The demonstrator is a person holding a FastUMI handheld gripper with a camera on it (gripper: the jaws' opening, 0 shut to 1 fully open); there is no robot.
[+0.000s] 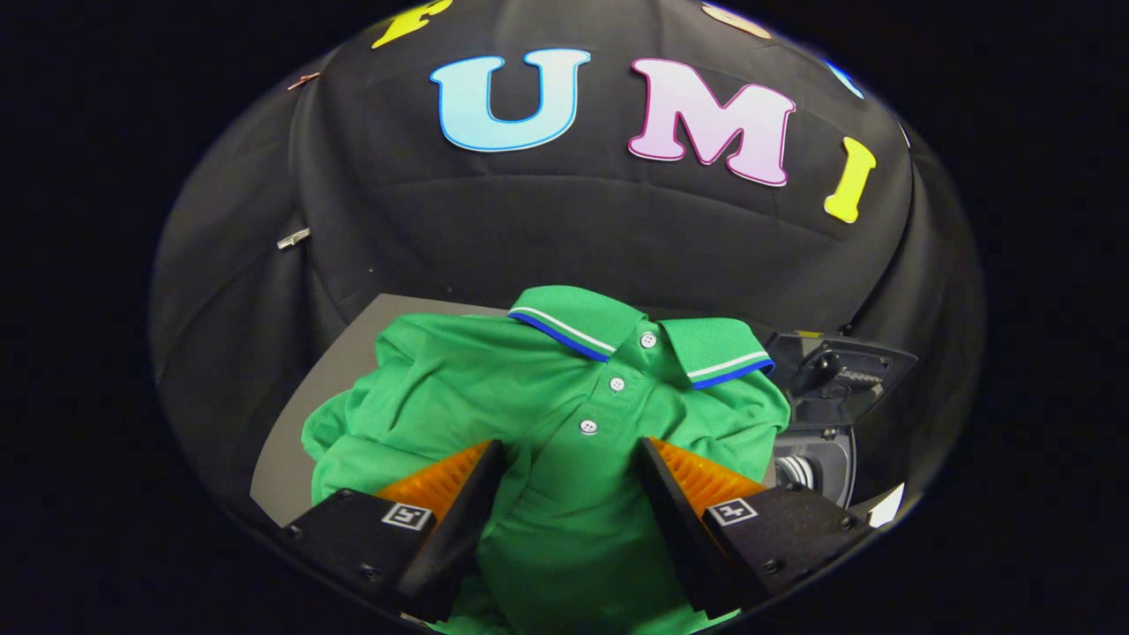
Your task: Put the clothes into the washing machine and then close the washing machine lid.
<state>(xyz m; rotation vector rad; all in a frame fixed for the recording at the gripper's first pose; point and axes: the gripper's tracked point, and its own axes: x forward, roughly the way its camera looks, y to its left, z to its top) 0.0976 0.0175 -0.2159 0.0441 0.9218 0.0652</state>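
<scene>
While the green cotton polo shirt with a blue-and-white-trimmed collar (564, 397) lies rumpled on the grey tabletop (291, 459), the gripper (571, 459) straddles its buttoned placket, fingers spread wide — gripping nothing yet. Closing on a thick fold should lift it cleanly toward the dark washing machine (825, 414) — just right of the shirt.

Grey worktop (291, 441), bare along one side. Black cloth booth wall (547, 229) behind it, creased. Small metal clip (294, 238) pinned on the cloth. White scrap (886, 507) at the worktop's near corner.
</scene>
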